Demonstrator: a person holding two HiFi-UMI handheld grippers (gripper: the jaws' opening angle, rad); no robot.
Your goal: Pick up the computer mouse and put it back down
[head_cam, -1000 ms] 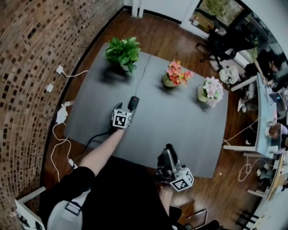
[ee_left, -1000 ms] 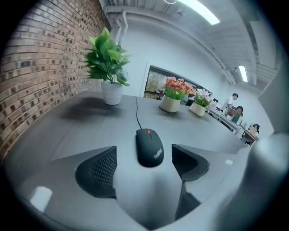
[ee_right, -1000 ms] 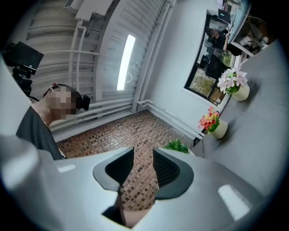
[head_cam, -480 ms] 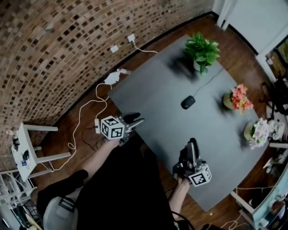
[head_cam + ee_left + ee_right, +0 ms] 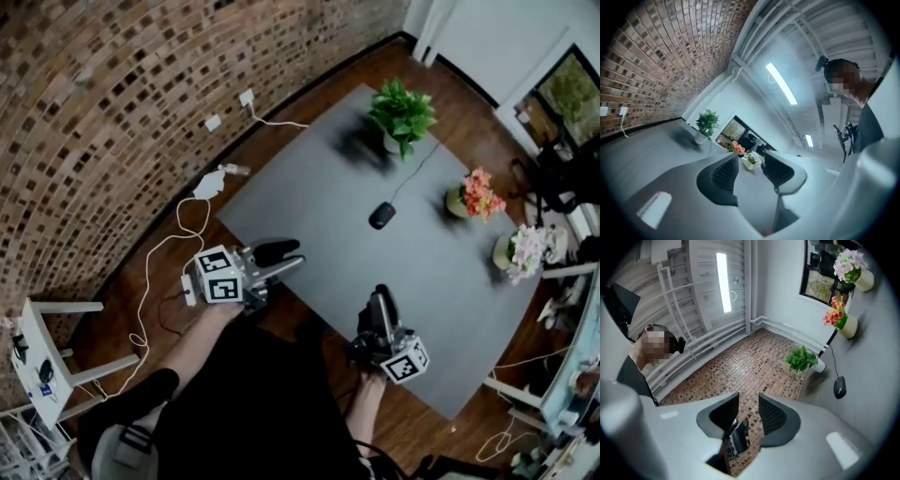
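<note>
The black wired computer mouse (image 5: pixel 382 215) lies on the grey table (image 5: pixel 319 192), and no gripper touches it. Its cable runs back toward the green plant (image 5: pixel 401 112). My left gripper (image 5: pixel 285 258) hovers over the table's near-left edge, well short of the mouse. Its jaws have just been closing and nothing is between them (image 5: pixel 750 158). My right gripper (image 5: pixel 380 300) hangs over the near edge, open and empty (image 5: pixel 748 399). The mouse (image 5: pixel 839 387) shows far off in the right gripper view; the left gripper view does not show it.
Pots of orange flowers (image 5: pixel 476 195) and white-pink flowers (image 5: pixel 527 248) stand along the table's far right. A brick wall, floor cables with a white adapter (image 5: pixel 205 185) and a white stool (image 5: pixel 45 349) lie to the left.
My left gripper has pulled away from the mouse to the near-left table edge and risen, its jaws narrower. The mouse stays on the table. The right gripper shifted a little.
</note>
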